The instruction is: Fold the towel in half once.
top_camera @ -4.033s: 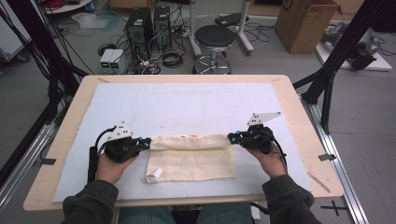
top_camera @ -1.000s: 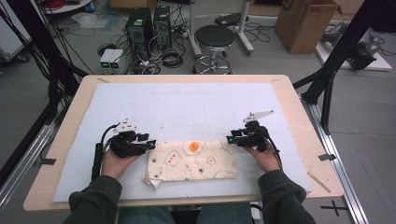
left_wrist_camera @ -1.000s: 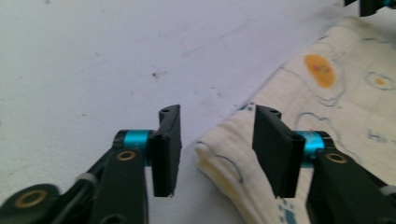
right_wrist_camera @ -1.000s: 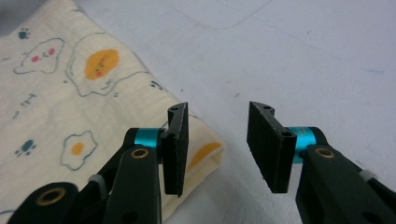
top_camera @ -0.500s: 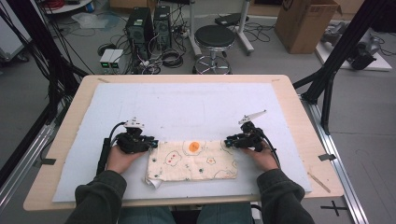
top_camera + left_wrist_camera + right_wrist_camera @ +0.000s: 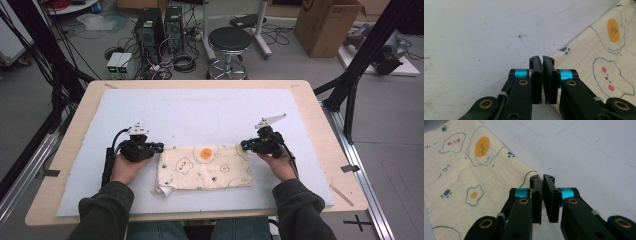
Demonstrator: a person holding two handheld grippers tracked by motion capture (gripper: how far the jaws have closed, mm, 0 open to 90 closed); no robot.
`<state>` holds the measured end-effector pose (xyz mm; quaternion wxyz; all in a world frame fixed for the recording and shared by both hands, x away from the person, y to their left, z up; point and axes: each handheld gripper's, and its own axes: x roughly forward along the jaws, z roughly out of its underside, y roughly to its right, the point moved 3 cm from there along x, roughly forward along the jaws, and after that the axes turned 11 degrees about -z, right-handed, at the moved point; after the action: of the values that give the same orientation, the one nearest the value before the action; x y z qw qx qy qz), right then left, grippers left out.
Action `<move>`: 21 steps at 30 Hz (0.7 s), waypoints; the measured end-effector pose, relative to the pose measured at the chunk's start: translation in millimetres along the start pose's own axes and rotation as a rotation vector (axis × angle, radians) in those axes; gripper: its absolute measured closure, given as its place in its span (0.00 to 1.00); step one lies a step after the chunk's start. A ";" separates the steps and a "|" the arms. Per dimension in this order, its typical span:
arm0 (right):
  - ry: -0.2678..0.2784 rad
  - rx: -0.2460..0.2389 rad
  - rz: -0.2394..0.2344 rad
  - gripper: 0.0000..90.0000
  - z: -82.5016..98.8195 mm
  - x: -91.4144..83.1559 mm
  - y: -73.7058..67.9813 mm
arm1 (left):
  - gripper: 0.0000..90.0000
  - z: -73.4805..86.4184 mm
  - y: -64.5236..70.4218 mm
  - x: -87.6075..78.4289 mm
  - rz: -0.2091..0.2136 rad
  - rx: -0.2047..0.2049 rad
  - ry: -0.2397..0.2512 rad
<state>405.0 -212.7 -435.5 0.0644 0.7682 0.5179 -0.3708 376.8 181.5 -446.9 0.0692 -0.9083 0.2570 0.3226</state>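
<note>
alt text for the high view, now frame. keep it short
A person seated at a table holds the left gripper and the right gripper at the two far corners of a folded cream cloth printed with fried eggs, jaws closed at its edge. The cloth lies on a white mat covering the wooden table; a black stool stands beyond.

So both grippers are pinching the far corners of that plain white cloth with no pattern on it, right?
Not quite: the cloth is cream and printed with fried eggs and paw prints, as both gripper views show. The rest stands: the left gripper and the right gripper are each closed at a far corner.
</note>
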 end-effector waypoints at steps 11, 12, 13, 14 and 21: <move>0.003 0.034 0.040 0.95 -0.5 11.6 15.7 | 0.95 -6.5 -8.6 15.2 -0.029 -0.024 -0.021; 0.003 0.040 0.042 0.95 -1.0 12.3 17.4 | 0.95 -8.2 -9.6 16.5 -0.035 -0.021 -0.021; 0.002 0.041 0.046 0.95 -1.7 13.5 19.7 | 0.95 -9.6 -10.3 16.9 -0.037 -0.025 -0.016; -0.001 0.047 0.049 0.95 -2.2 14.1 20.5 | 0.95 -11.5 -11.4 17.7 -0.037 -0.028 -0.011; 0.016 0.059 0.066 0.95 -7.9 20.1 29.5 | 0.95 -13.5 -19.8 28.0 -0.055 -0.039 -0.027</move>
<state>437.6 -207.3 -451.1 0.0500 0.7893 0.4817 -0.3775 412.9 182.7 -454.5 0.0639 -0.9117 0.2248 0.3379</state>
